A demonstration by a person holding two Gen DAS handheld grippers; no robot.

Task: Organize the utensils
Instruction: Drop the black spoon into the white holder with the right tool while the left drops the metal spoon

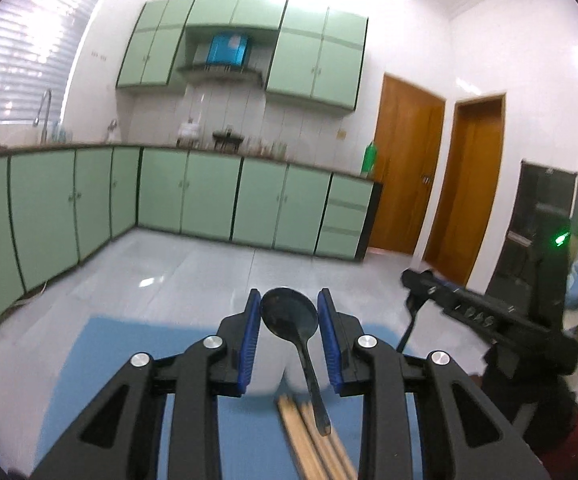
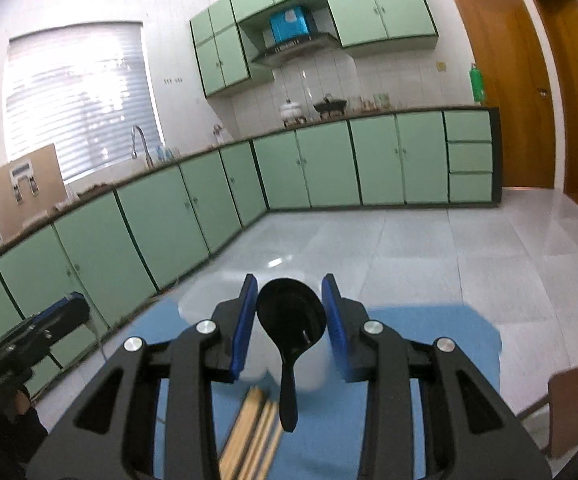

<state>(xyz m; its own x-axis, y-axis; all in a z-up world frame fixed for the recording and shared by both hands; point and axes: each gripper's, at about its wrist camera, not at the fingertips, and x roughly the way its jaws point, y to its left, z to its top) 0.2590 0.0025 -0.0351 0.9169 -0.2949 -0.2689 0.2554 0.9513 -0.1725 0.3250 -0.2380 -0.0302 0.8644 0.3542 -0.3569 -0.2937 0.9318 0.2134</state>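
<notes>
Wooden chopsticks (image 1: 313,440) lie nearest the lens, flat on the blue mat (image 1: 121,360), a bundle of about three or four, just in front of a white cup (image 1: 273,364); edges blurred, exact count unclear. Their long axis runs from the near edge of the mat toward the cup, far tips close to the cup's base, touching or not I can't tell. Black ladle (image 1: 291,316) appears to lean against the cup, bowl up above its rim, handle slanting down so its end sits just beside the chopstick tips; whether it is inside the cup or propped in front is unclear. Left gripper (image 1: 289,316) fingers apart, holding nothing, framing the ladle bowl in view. Right gripper (image 2: 291,308) likewise spread and empty, same framing from its own camera. Progress looks early: chopsticks not in the cup yet, ladle possibly unplaced. Left to do, probably: pick up the chopsticks, stand them in the cup.
</notes>
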